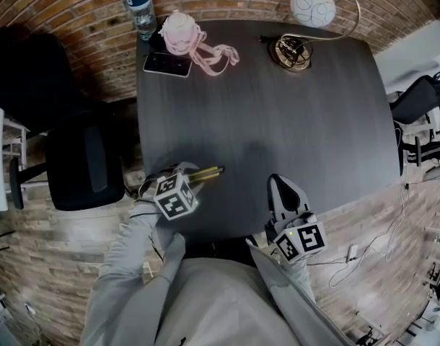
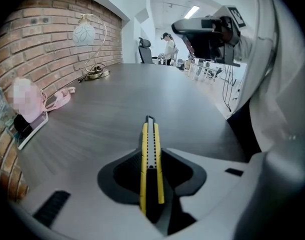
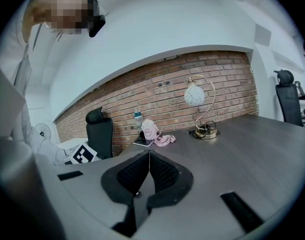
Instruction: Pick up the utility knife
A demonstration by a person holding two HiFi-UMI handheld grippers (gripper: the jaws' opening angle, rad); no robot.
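The utility knife (image 1: 208, 171), yellow and black, lies near the front left corner of the dark table (image 1: 278, 114). My left gripper (image 1: 193, 176) is at it. In the left gripper view the knife (image 2: 151, 156) runs straight out between the two dark pads, which sit tight against its sides, with its black tip pointing away over the tabletop; the left gripper (image 2: 150, 151) is shut on it. My right gripper (image 1: 280, 187) hovers at the table's front edge, to the right of the knife. Its pads meet with nothing between them, so the right gripper (image 3: 149, 155) is shut.
At the back left of the table are a water bottle (image 1: 140, 6), a pink bundle with cord (image 1: 185, 33) and a phone (image 1: 167, 64). A lamp with a white globe (image 1: 311, 7) stands at the back. A black chair (image 1: 83, 166) is beside the table's left edge.
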